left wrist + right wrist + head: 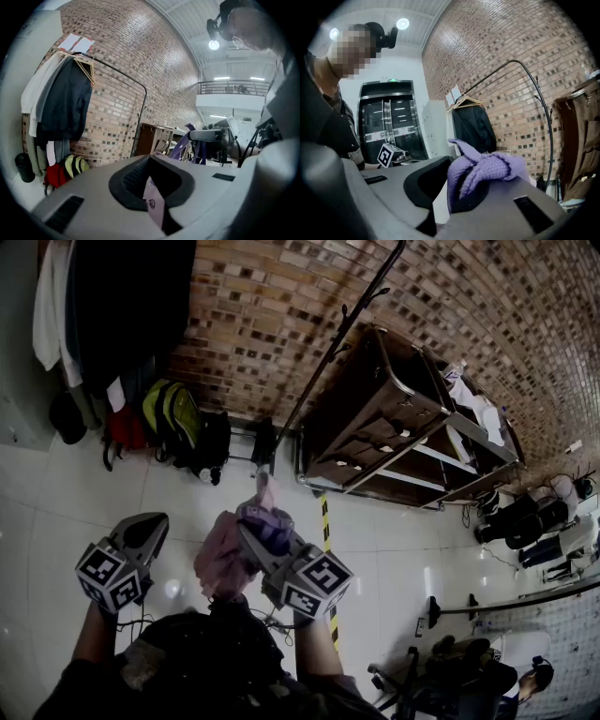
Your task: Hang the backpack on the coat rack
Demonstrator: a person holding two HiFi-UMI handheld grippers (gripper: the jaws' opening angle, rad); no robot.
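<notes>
Steadily, keep right gripper (255, 526) clamped on purple strap (487, 171) of backpack (220, 563), lift high toward far coat rack (328, 357), bring closed, empty left gripper (150, 526) in for support.

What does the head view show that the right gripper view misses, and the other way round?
Only the head view shows the yellow-green backpack on the floor and the yellow-black floor tape. Only the right gripper view shows the dark glass doors and round ceiling lamps. Both show the right gripper shut on a purple knitted strap, the black metal coat rack and the brick wall.
</notes>
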